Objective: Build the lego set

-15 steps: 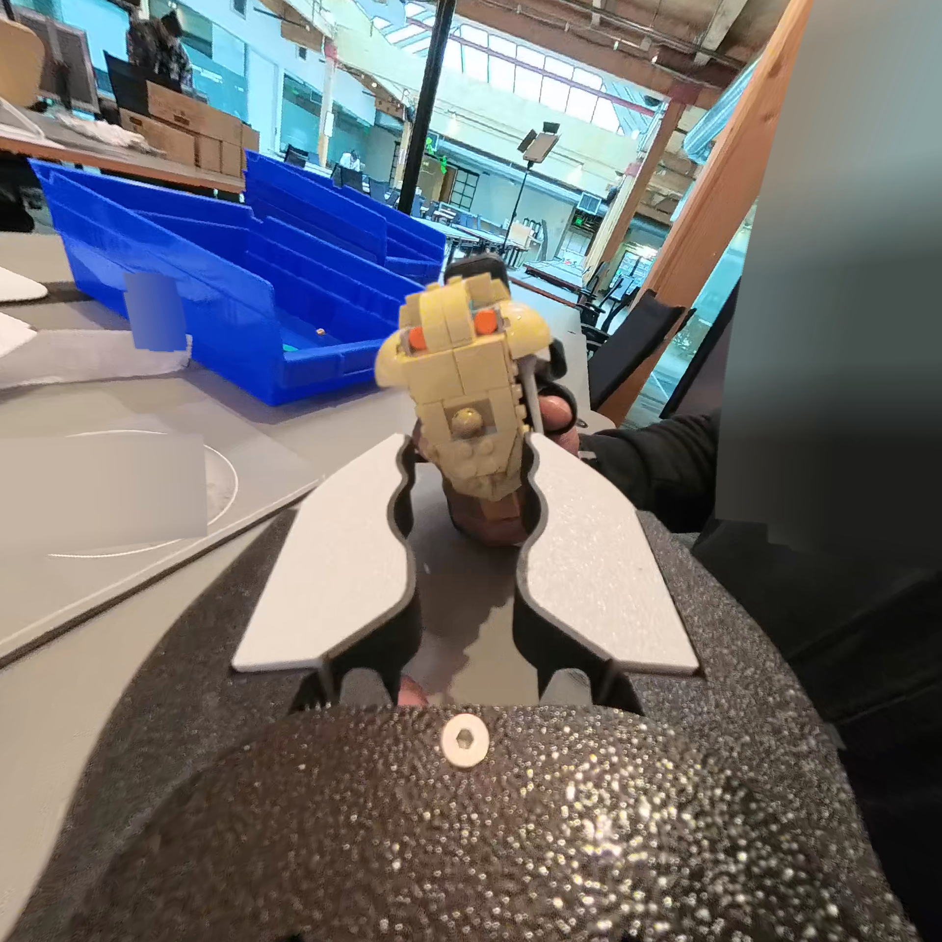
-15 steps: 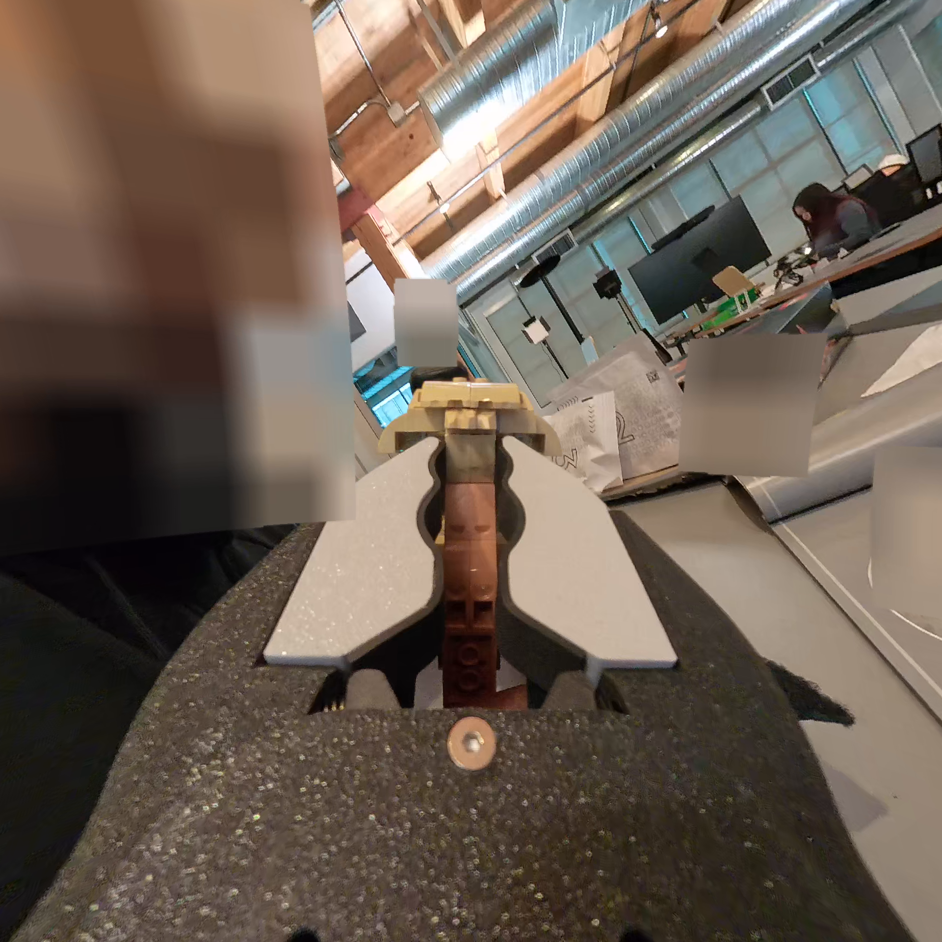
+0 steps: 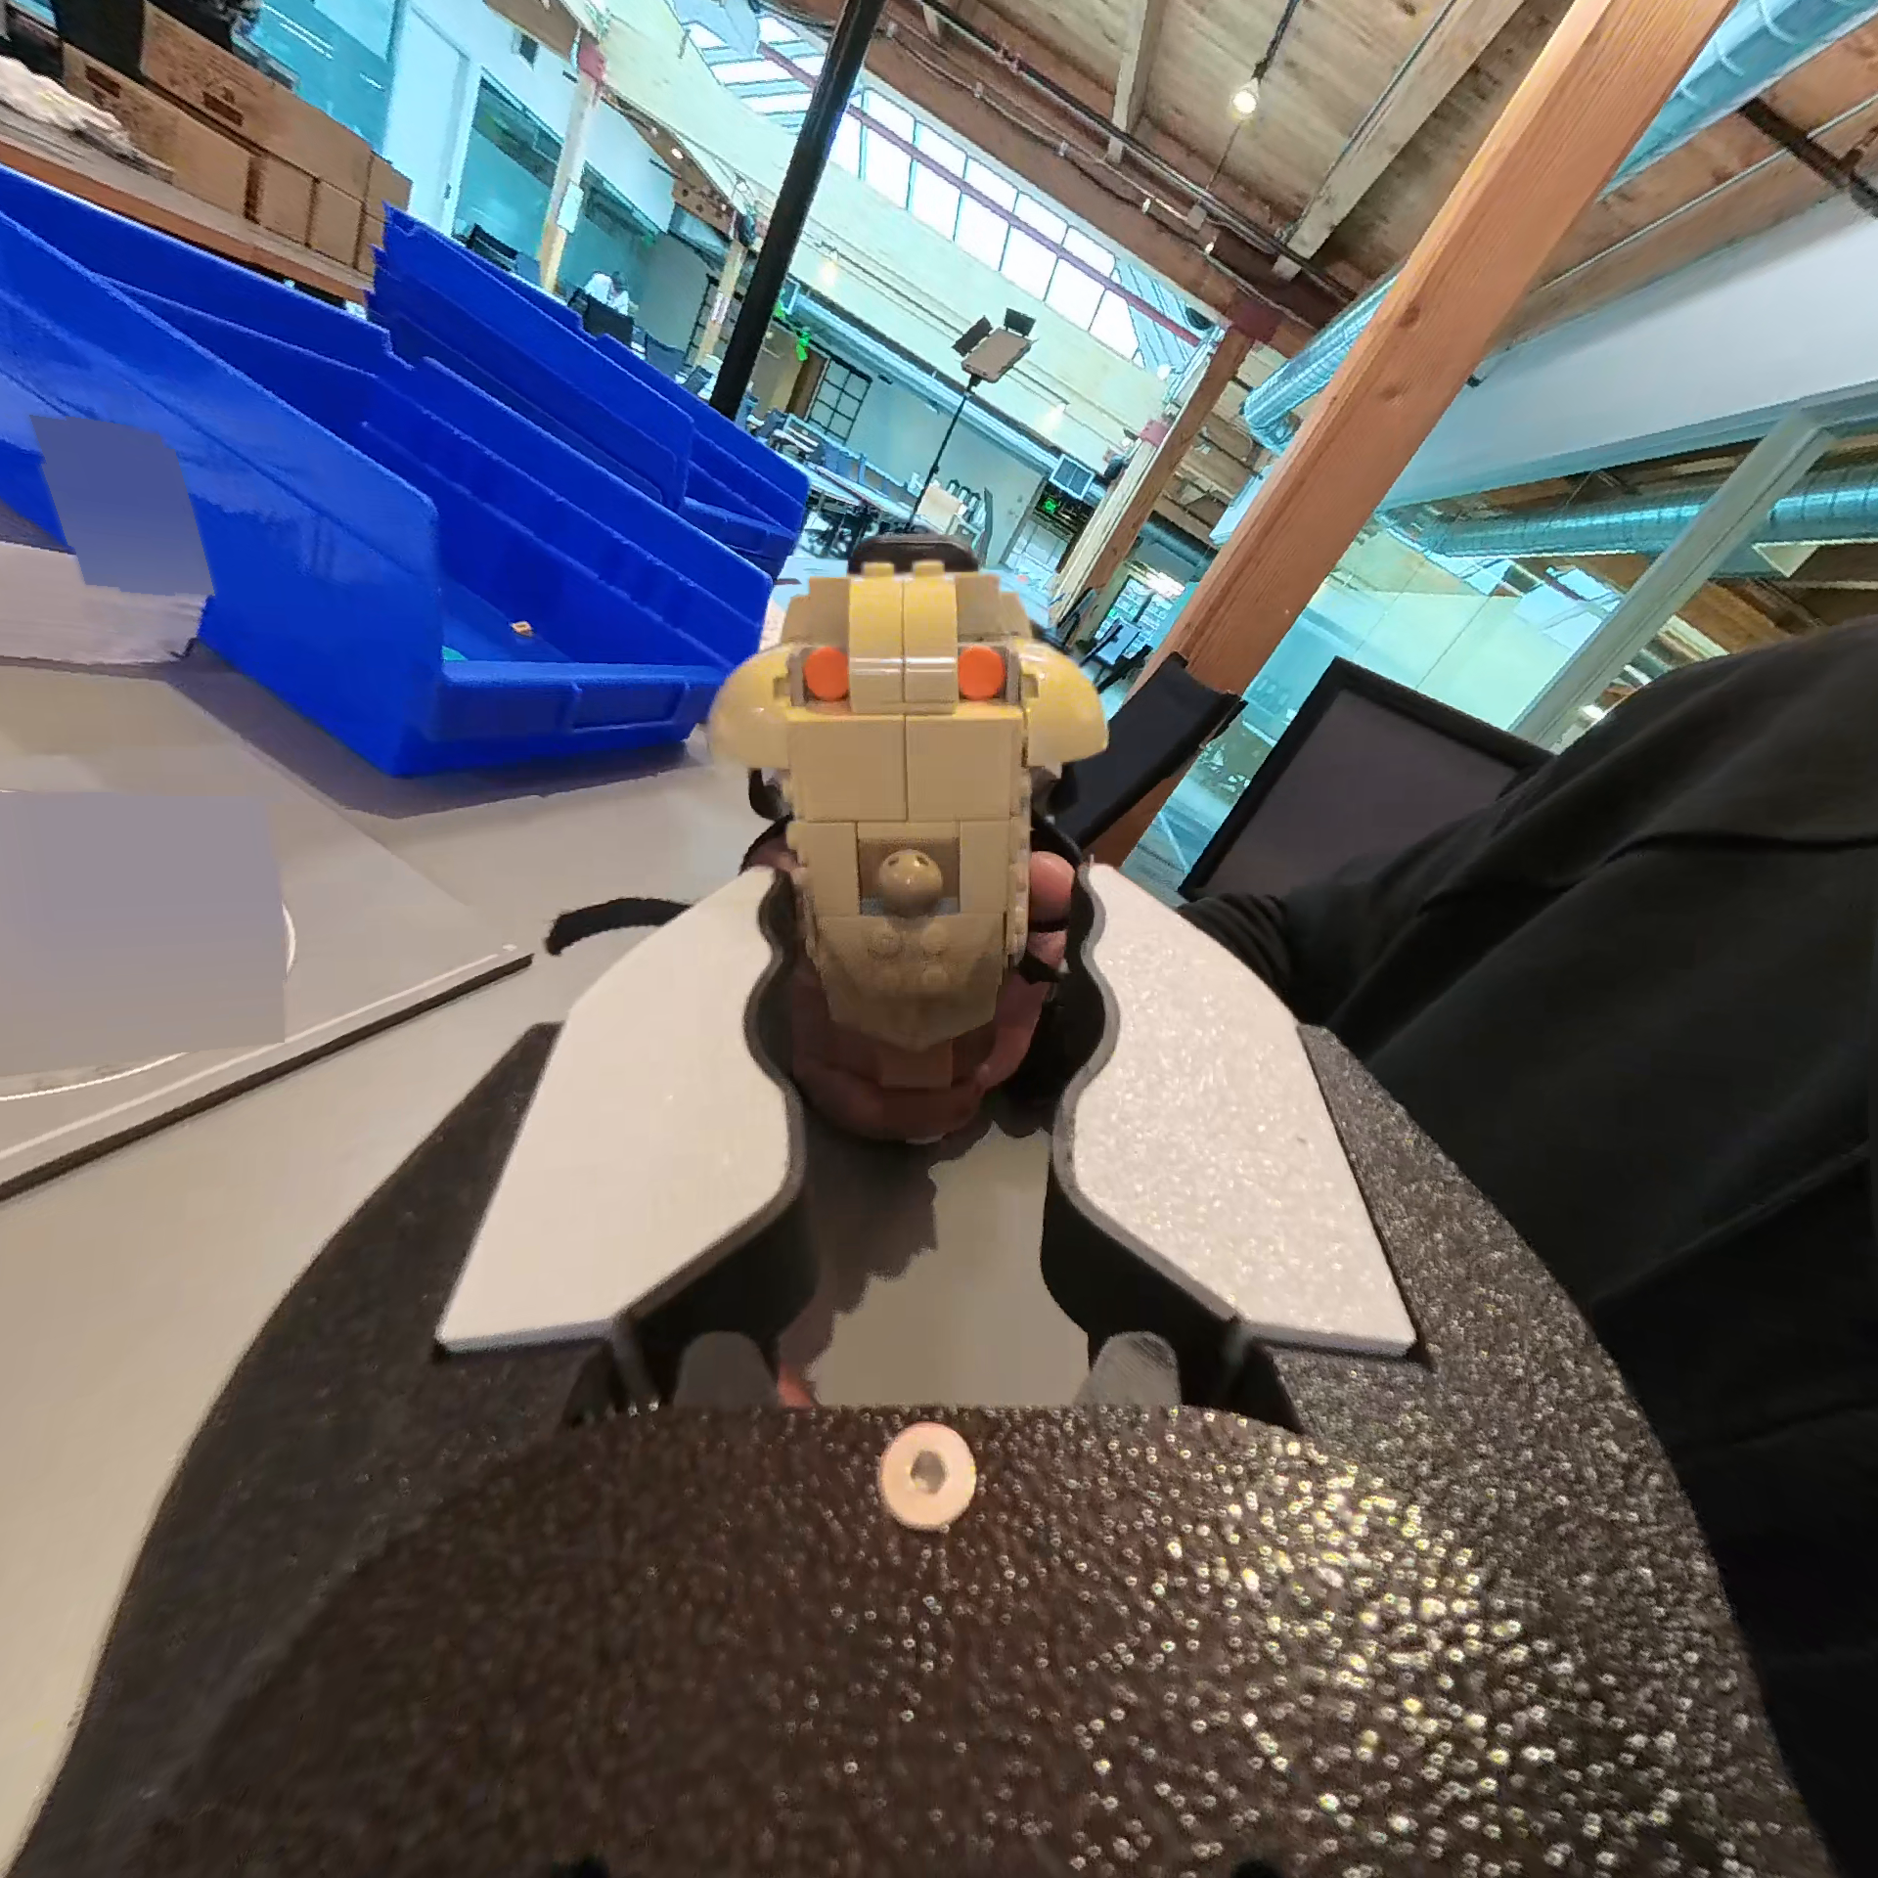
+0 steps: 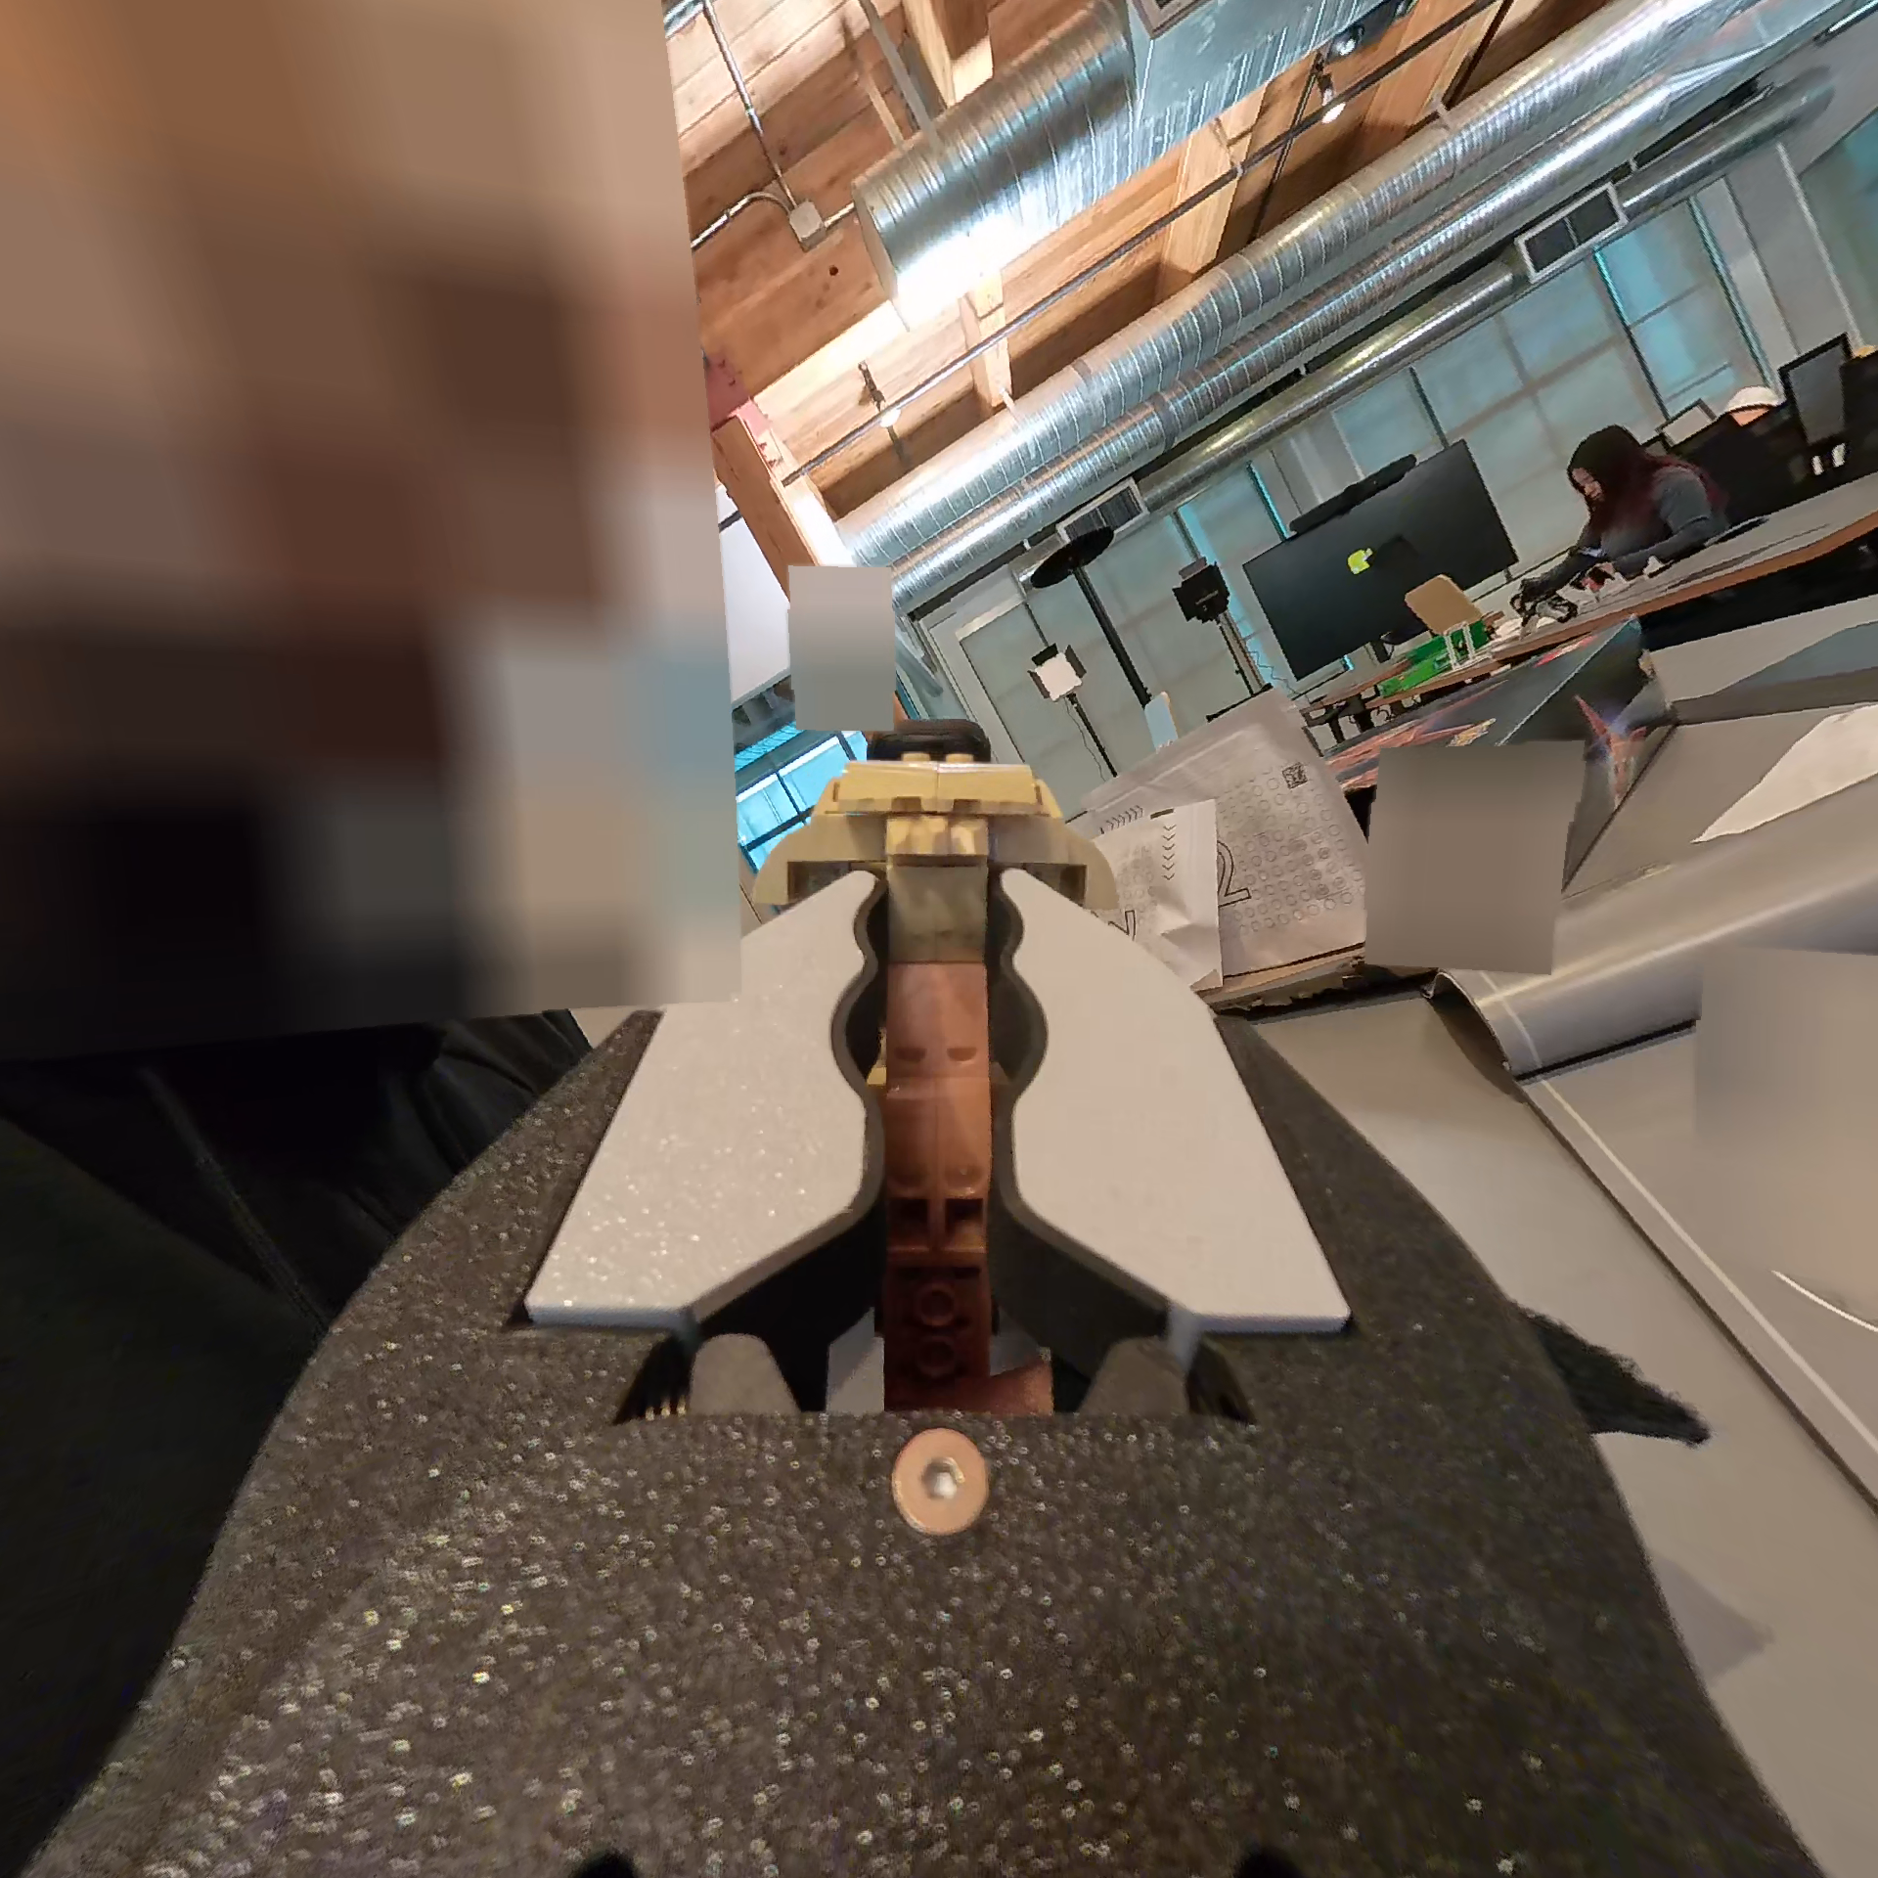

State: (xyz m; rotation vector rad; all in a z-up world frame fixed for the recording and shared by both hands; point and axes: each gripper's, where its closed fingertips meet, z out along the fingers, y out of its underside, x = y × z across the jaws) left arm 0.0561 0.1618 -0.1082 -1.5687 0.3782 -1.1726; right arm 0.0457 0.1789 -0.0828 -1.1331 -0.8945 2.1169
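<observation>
Since the earlier frame, the brick model (image 3: 904, 813) sits square-on and upright between the left tongs (image 3: 920, 976), no longer tilted. Left tongs stand wide, pads clear of the model. Right tongs (image 4: 937, 915) hold narrow, clamped on the model's brown stem (image 4: 935, 1067), above the counter (image 3: 203, 1270). Blue bins (image 3: 407, 569) lie beyond.

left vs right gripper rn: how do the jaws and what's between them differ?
1. The right gripper is clamped on the brick model's brown stem; the left gripper stands wide open.
2. Right fingers press the stem's sides; left fingers flank the tan head with gaps.

Shared: grey fingers, black textured bodies, the same model.
</observation>
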